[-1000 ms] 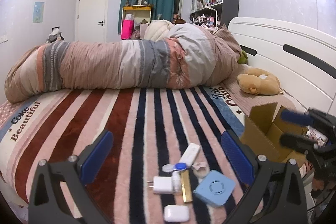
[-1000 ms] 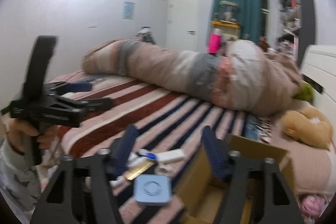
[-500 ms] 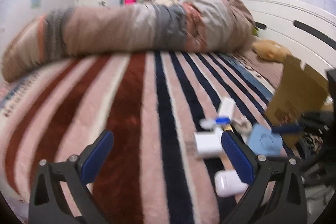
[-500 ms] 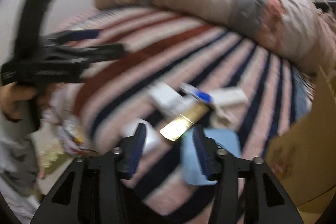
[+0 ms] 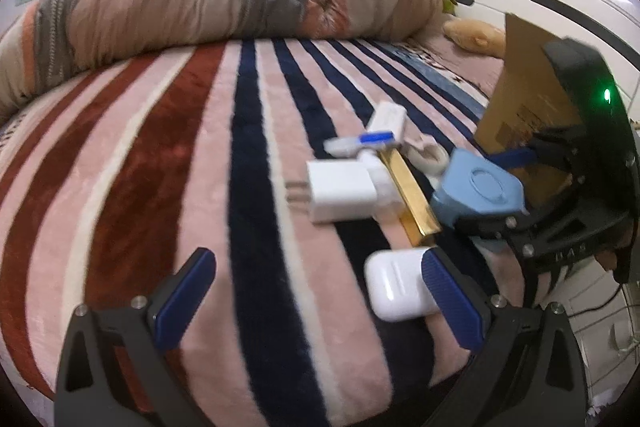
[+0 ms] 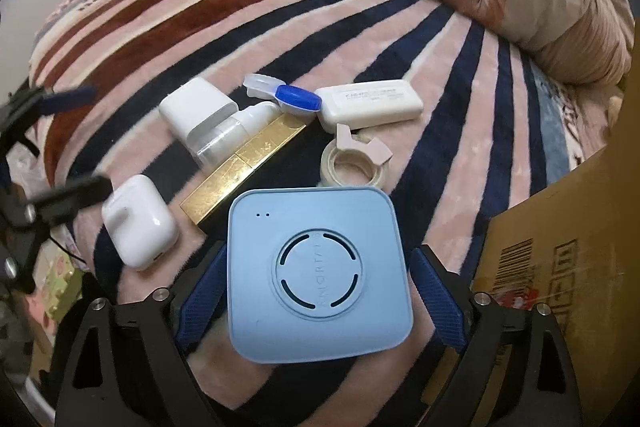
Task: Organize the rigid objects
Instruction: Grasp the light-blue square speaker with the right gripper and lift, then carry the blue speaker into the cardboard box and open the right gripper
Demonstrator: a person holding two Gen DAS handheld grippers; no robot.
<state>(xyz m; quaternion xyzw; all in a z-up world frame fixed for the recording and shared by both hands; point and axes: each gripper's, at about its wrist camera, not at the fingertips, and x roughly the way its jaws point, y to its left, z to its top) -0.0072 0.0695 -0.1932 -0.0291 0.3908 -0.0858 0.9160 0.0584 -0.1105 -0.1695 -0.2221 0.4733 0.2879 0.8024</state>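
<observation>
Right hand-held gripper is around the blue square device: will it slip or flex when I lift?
The blue square device looks like rigid plastic, so it is unlikely to flex. Its smooth, rounded sides may slip between the right hand-held gripper pads; it probably isn't heavy.

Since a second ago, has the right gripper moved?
Yes. The right gripper has dropped toward the bed, now straddling the blue square device; the cardboard box looms closer beside it.

We see the left black-framed two-finger gripper [image 5: 316, 291], with ribbed blue finger pads [image 5: 182, 301] and silver screws. The matching right black-framed gripper [image 6: 316, 291] shows the same blue pads (a green light glows on its housing).
</observation>
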